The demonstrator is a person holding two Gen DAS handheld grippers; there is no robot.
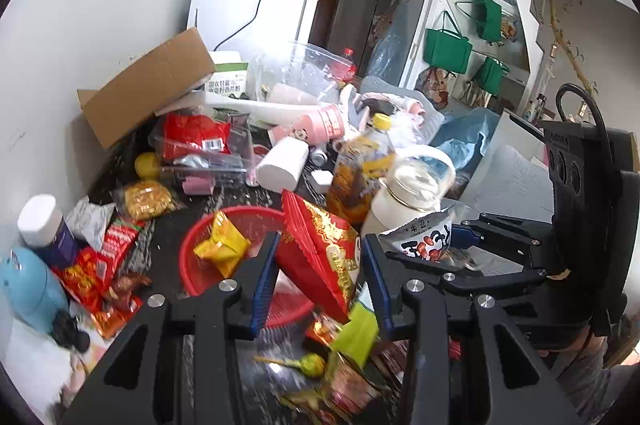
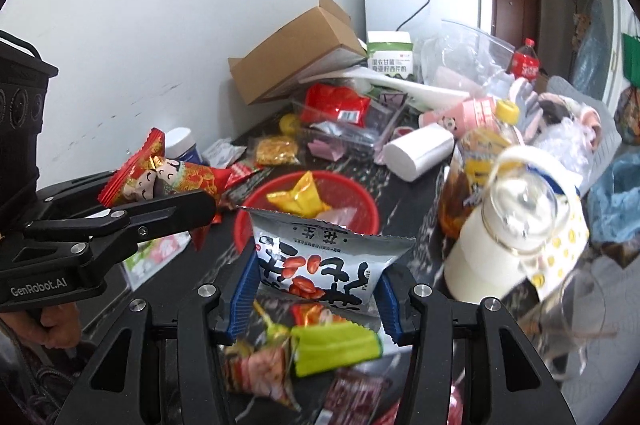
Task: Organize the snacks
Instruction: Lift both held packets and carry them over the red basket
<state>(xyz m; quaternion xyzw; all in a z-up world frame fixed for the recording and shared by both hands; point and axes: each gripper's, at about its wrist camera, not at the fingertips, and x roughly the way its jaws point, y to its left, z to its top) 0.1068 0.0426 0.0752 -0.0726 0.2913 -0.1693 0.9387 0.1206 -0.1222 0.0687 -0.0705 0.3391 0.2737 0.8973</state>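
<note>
With our left gripper (image 1: 320, 269) we clench a red snack packet (image 1: 320, 249), lifted over the near rim of the red basket (image 1: 192, 261). Our right gripper (image 2: 316, 295) clasps a silver peanut packet (image 2: 320, 261) just before that basket, where a yellow packet (image 2: 298, 199) lies, mid-table among clutter.
</note>
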